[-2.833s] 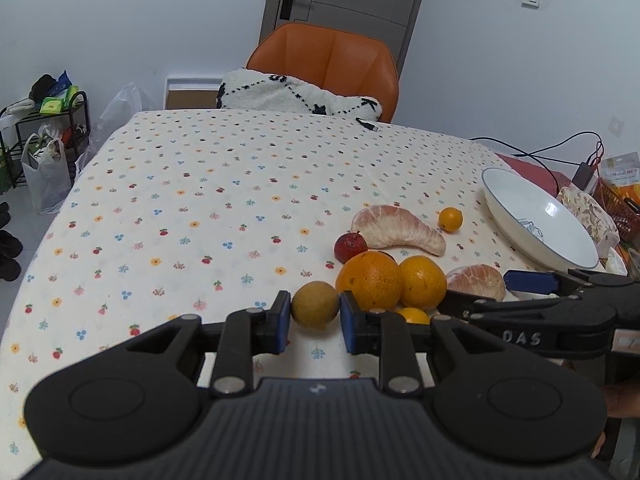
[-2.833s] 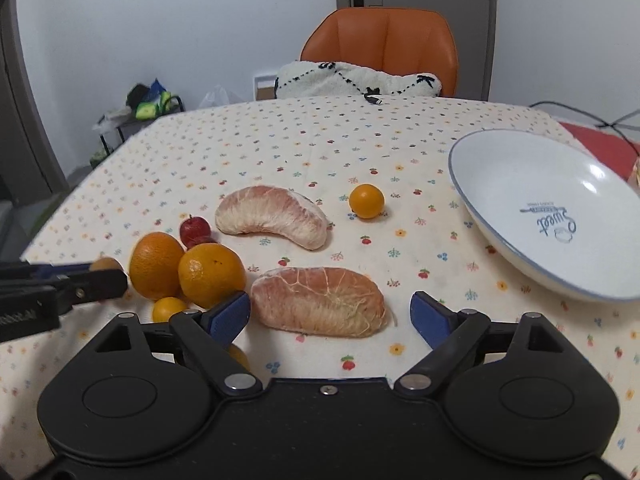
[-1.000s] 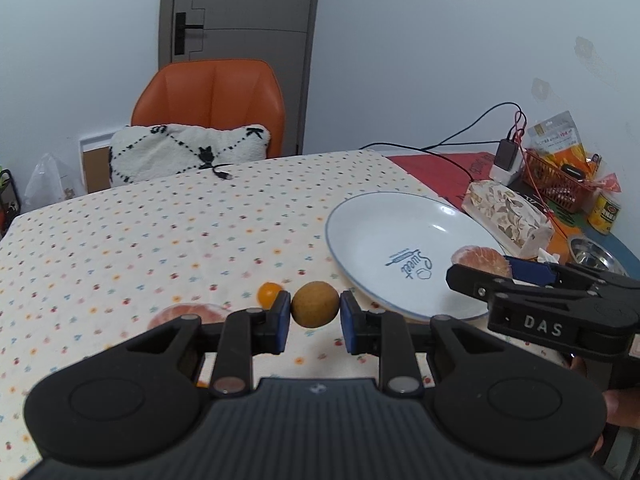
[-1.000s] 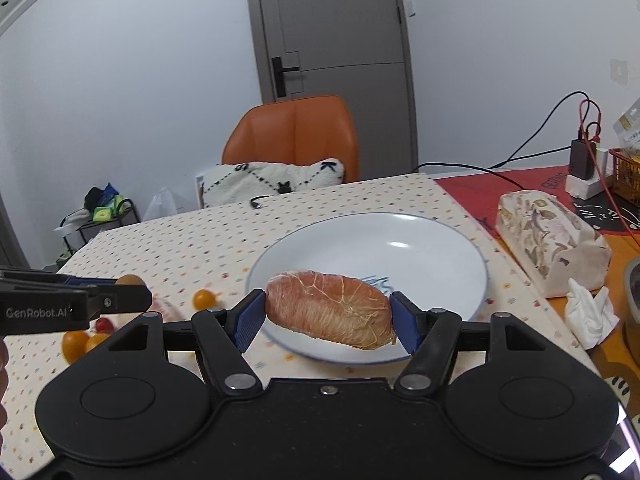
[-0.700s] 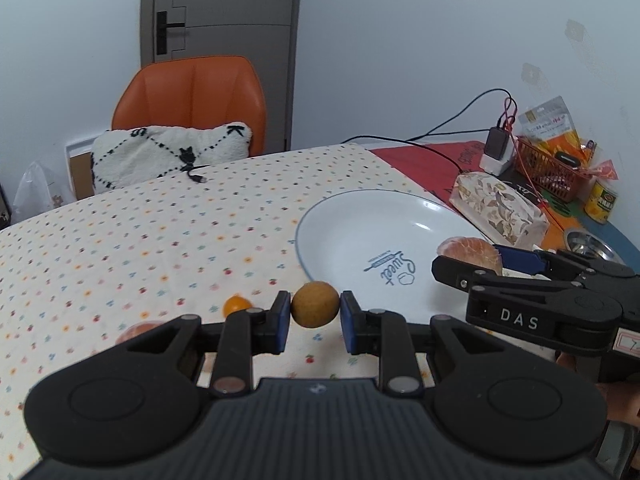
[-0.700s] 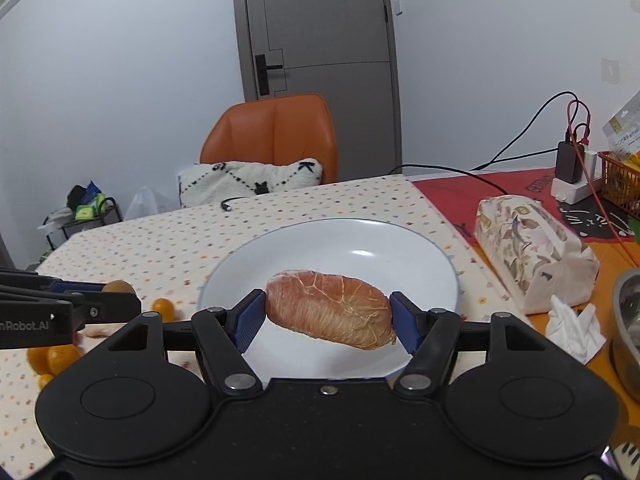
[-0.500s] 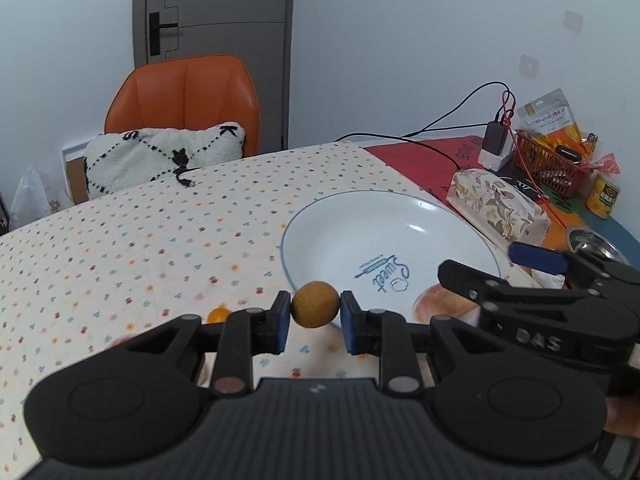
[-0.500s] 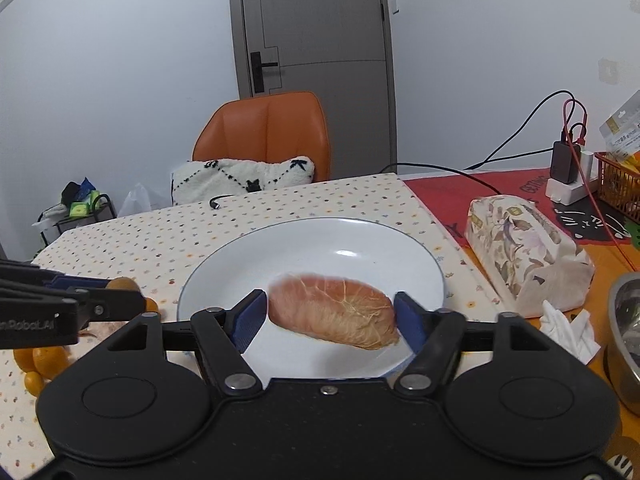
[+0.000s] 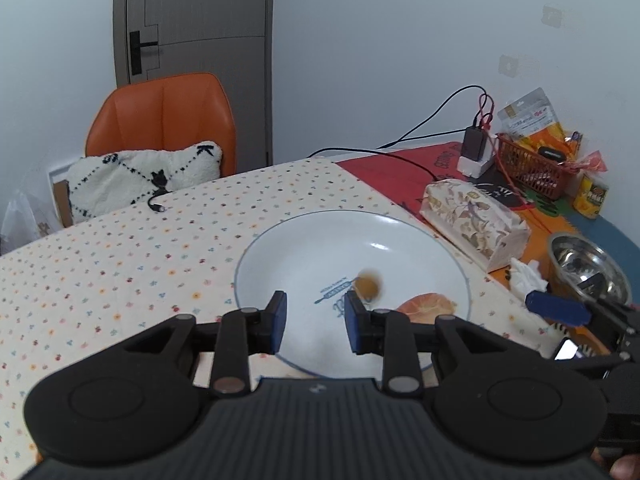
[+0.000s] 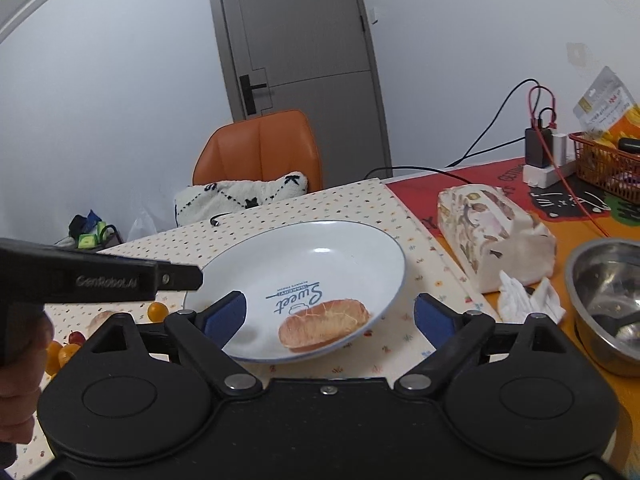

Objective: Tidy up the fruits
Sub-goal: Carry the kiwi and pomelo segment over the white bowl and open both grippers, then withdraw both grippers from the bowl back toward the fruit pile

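My left gripper (image 9: 315,322) hangs over the near rim of the white plate (image 9: 256,248). Its jaws are opening and nothing is between them. The small brown fruit (image 9: 367,284) is blurred inside the plate, just beyond the right pad. A peeled pomelo segment (image 10: 324,324) lies on the plate's near side. My right gripper (image 10: 329,316) stands wide around it with jaws opening, and the pads do not touch it. In the left wrist view the segment (image 9: 426,306) shows at the plate's right edge.
A small orange (image 10: 157,311), several oranges (image 10: 60,354) and another pomelo segment (image 10: 102,318) lie on the dotted cloth to the left. A floral tissue box (image 9: 476,224), a crumpled tissue (image 10: 524,296) and a steel bowl (image 10: 604,300) stand right of the plate. An orange chair (image 9: 160,120) is behind.
The left jaws have parted and the brown fruit has dropped from them into the plate. The right jaws have spread and the pomelo segment now rests in the plate.
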{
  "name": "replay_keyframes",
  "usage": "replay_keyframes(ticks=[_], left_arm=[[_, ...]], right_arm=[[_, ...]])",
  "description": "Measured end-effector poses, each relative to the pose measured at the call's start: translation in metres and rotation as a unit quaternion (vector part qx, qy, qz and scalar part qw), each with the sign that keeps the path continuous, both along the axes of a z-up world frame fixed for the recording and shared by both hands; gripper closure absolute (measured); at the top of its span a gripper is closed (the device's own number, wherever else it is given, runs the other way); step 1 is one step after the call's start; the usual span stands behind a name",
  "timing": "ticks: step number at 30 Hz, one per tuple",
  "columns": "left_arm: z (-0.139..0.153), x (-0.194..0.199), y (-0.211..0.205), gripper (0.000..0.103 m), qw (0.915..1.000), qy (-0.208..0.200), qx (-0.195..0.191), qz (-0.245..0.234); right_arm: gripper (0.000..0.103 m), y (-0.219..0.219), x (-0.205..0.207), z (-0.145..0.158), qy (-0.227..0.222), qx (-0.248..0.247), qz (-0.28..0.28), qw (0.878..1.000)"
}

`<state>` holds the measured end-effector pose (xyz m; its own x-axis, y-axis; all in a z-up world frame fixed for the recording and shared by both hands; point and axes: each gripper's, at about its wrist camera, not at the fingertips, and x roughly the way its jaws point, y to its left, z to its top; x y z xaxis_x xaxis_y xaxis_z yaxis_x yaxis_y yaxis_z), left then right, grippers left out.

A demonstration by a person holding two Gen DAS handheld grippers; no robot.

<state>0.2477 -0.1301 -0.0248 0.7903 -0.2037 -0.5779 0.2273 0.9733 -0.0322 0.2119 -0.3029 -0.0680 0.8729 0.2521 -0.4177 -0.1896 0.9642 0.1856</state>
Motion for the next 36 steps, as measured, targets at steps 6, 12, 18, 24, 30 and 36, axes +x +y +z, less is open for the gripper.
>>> replay_keyframes(ticks=[6,12,18,24,30,36], left_arm=[[0.003,-0.013,0.010,0.042,0.9999,-0.008,-0.005,0.010],[0.002,-0.029,0.026,0.016,0.9995,-0.020,0.004,0.022],[0.003,-0.046,0.043,0.012,0.9982,-0.027,0.013,0.052],[0.008,-0.061,0.065,0.011,0.9973,-0.018,-0.008,0.071],[0.016,-0.083,0.090,0.011,0.9947,-0.019,-0.026,0.098],[0.022,-0.109,0.109,0.011,0.9922,-0.025,-0.036,0.116]], right_arm=[[0.011,-0.007,-0.006,-0.001,0.008,0.009,-0.008,1.000],[0.007,-0.003,-0.012,-0.002,0.009,0.026,-0.006,1.000],[0.000,0.004,-0.011,-0.008,0.018,0.053,-0.003,0.998],[0.000,0.014,-0.021,0.000,0.017,0.039,-0.009,0.999],[0.000,0.020,-0.032,0.013,0.023,0.043,-0.001,0.999],[0.000,0.031,-0.049,0.026,0.015,0.029,0.022,0.999]])
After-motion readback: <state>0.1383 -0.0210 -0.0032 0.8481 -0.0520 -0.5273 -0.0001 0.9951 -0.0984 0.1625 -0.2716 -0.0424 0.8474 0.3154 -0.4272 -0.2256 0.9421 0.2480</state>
